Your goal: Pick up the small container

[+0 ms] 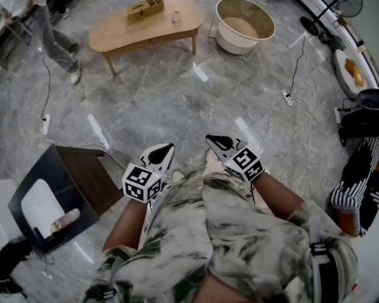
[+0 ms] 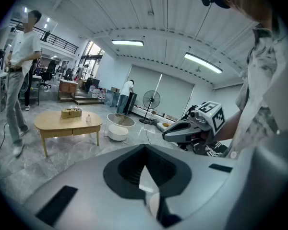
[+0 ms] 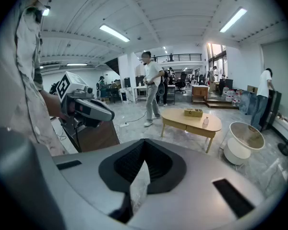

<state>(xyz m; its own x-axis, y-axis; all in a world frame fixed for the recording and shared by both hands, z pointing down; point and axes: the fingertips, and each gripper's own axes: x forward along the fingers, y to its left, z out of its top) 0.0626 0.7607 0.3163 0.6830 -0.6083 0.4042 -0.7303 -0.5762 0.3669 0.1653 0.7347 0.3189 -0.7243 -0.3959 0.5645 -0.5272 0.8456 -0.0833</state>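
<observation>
The small container, a little pale bottle, stands on the light wooden coffee table far across the floor, next to a wooden box. The bottle also shows in the left gripper view, and as the bottle in the right gripper view. Both grippers are held close to the person's body, well away from the table. My left gripper and right gripper point towards the table, jaws together, nothing in them. In their own views, the left gripper and right gripper look shut and empty.
A round white tub stands right of the table. A dark side table is at my near left. Cables and a power strip lie on the grey marble floor. A person walks at far left. A fan stands at far right.
</observation>
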